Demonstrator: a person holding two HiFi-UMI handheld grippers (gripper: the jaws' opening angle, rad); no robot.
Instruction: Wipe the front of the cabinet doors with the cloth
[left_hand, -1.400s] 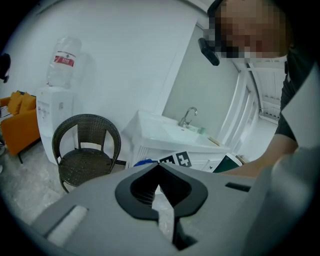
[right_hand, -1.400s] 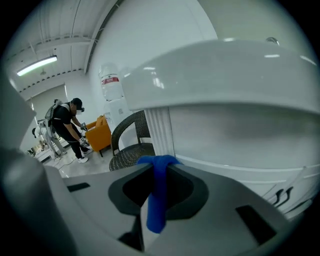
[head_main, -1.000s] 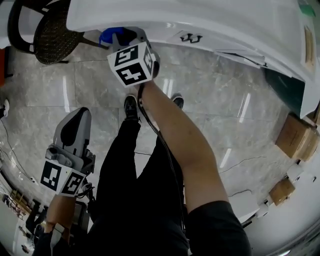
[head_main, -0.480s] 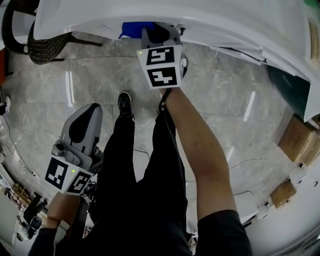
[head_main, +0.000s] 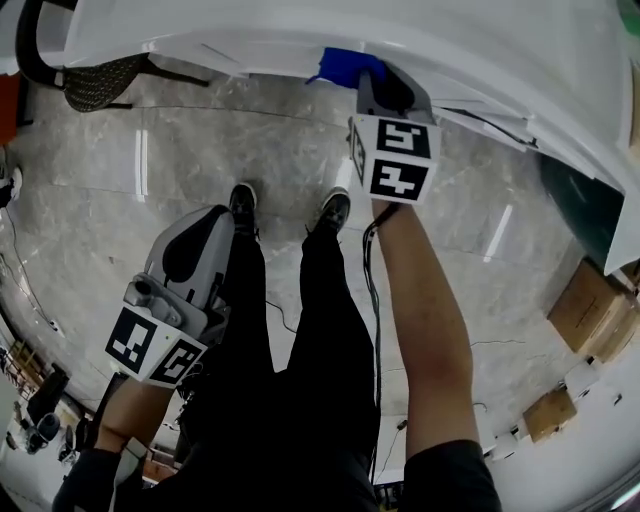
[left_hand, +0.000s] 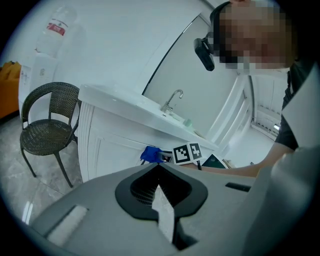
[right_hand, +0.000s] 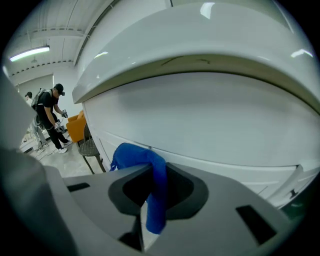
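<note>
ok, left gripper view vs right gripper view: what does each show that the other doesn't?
Left gripper view only: the faucet and the left gripper, shut with nothing in it. Right gripper view only: the right gripper shut on the blue cloth, plus a distant person. Both: the blue cloth at the white cabinet.

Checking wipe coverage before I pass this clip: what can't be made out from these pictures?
- Head view: the countertop overhang hides the cabinet doors and where the cloth meets them.
- Right gripper view: the cloth, clamped in the right tongs, covers its own contact patch; pressing or merely near cannot be told.
- Left gripper view: the body of the left tongs cuts off the doors' lower part.
</note>
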